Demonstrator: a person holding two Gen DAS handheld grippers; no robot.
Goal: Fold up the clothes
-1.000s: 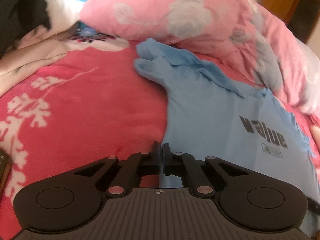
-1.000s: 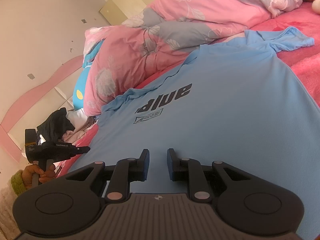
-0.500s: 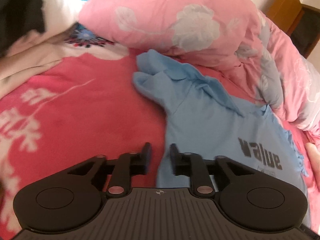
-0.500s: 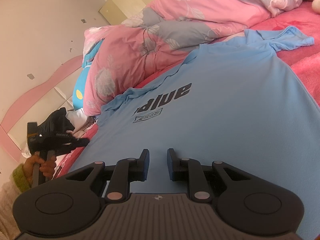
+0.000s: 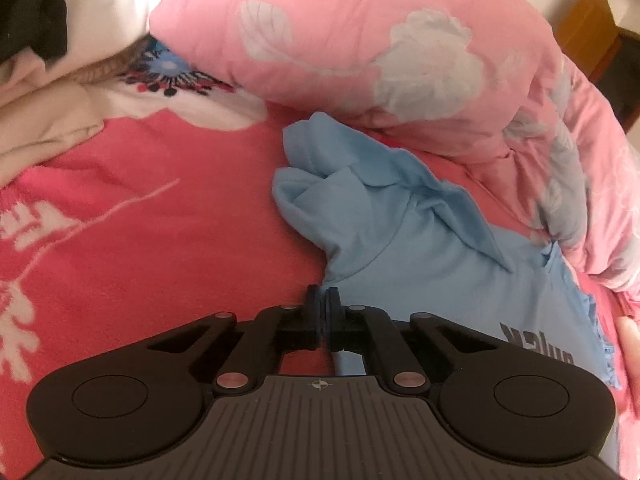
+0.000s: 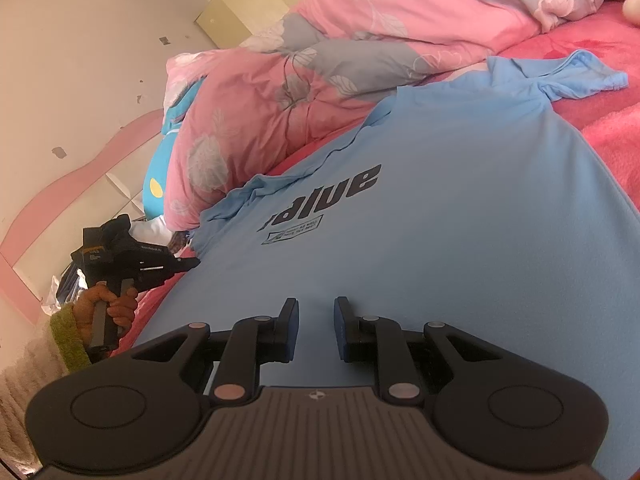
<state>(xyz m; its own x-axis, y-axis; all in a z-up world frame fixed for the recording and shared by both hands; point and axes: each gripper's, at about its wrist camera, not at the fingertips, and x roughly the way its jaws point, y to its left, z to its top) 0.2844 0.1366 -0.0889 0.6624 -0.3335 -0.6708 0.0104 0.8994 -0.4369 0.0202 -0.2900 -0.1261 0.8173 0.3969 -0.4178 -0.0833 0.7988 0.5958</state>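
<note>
Two hand-held grippers: left hand-held gripper (image 5: 323, 300) pinching blue T-shirt (image 5: 420, 264) side edge, sleeve bunched ahead; right hand-held gripper (image 6: 316, 314) spread, low over shirt spread flat on bed (image 5: 140, 208).

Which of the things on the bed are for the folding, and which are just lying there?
For the folding:
- light blue T-shirt with black lettering
- left hand-held gripper, shut at the shirt's edge
- right hand-held gripper, open over the shirt

Just lying there:
- pink flowered quilt
- red fleece blanket
- beige cloth
</note>
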